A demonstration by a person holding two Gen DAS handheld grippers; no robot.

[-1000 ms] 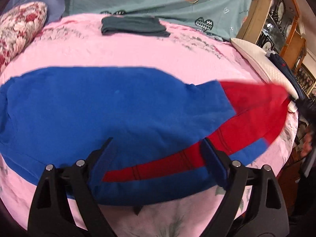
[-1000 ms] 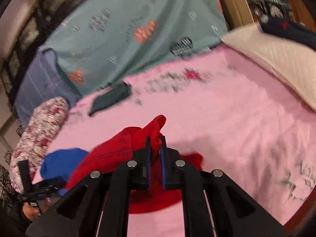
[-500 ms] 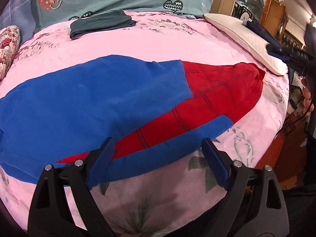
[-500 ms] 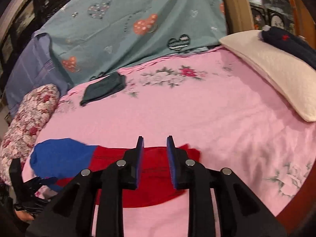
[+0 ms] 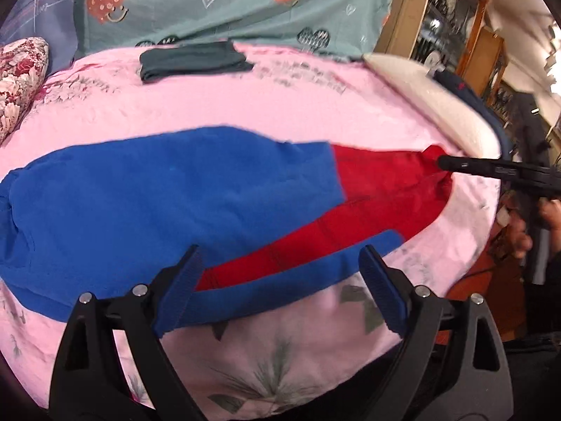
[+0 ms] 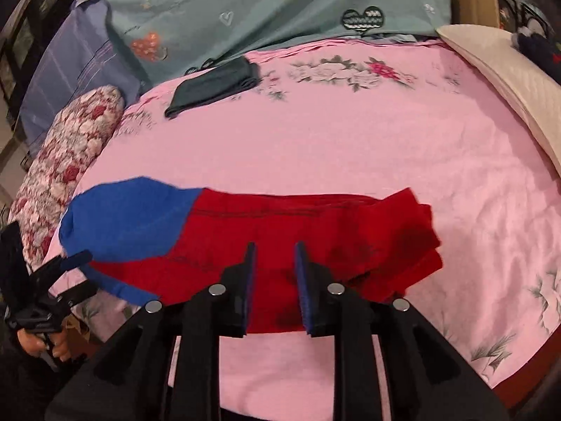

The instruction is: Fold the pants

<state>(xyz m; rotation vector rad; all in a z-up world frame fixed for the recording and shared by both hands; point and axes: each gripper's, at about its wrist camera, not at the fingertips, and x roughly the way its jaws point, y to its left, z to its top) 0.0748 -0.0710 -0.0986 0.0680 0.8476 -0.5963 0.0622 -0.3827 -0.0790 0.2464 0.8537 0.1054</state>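
Lying flat on the pink bed [image 5: 245,105], the blue-and-red pants [image 5: 175,203] run from nine to three o'clock, red ends at three. Left tongs [image 5: 280,280] gape, released, over the near hem; right tongs [image 6: 275,280] hover parted, grasping nothing. Folded dark cloth [image 5: 193,59] sits at twelve.

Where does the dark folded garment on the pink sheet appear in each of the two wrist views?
Left wrist: the dark folded garment lies top centre-left, under the teal quilt.
Right wrist: the garment lies upper left.
Shared landmark: the floral pillow, left of it in both.
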